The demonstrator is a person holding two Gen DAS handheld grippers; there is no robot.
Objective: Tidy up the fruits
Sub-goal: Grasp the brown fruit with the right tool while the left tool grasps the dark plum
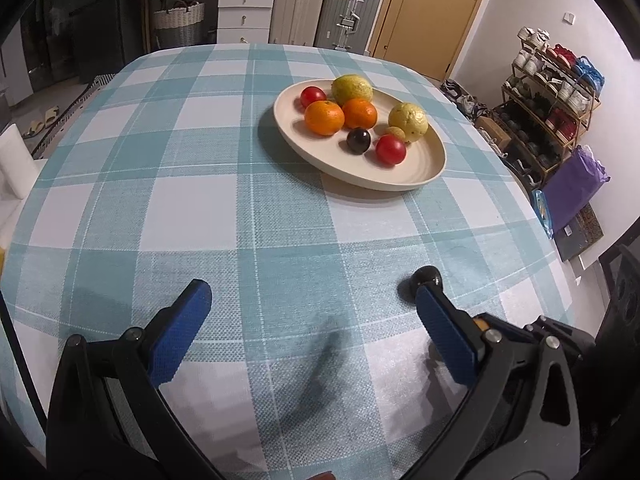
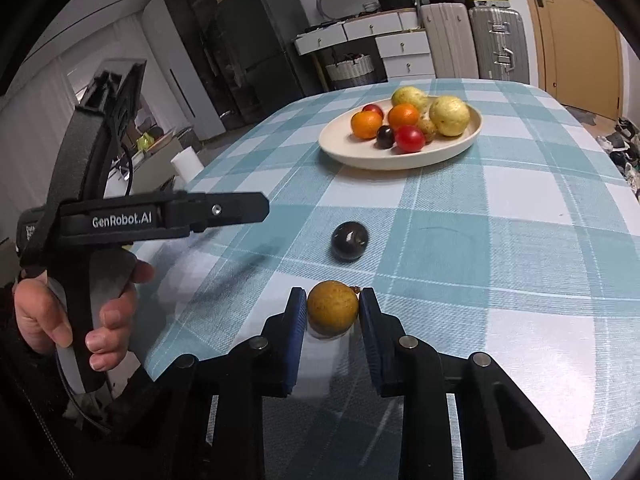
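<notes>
A cream plate [image 1: 424, 168] [image 2: 472, 128] on the checked tablecloth holds several fruits: two oranges [image 1: 325, 117], red ones [image 1: 390, 149], yellow-green ones [image 1: 408, 121] and a dark plum [image 1: 358, 140]. A second dark plum [image 2: 349, 241] lies loose on the cloth; it shows behind my left gripper's right fingertip [image 1: 427, 277]. My left gripper [image 1: 310, 300] is open and empty above the cloth. My right gripper [image 2: 333, 306] is shut on a small brown-yellow round fruit [image 2: 332, 307], just above the cloth near the front edge.
The left gripper's body [image 2: 160, 216] and the hand holding it are at the left of the right wrist view. Beyond the table stand suitcases [image 1: 352, 8], drawers [image 1: 244, 12], a door [image 1: 436, 12] and a shoe rack [image 1: 552, 96].
</notes>
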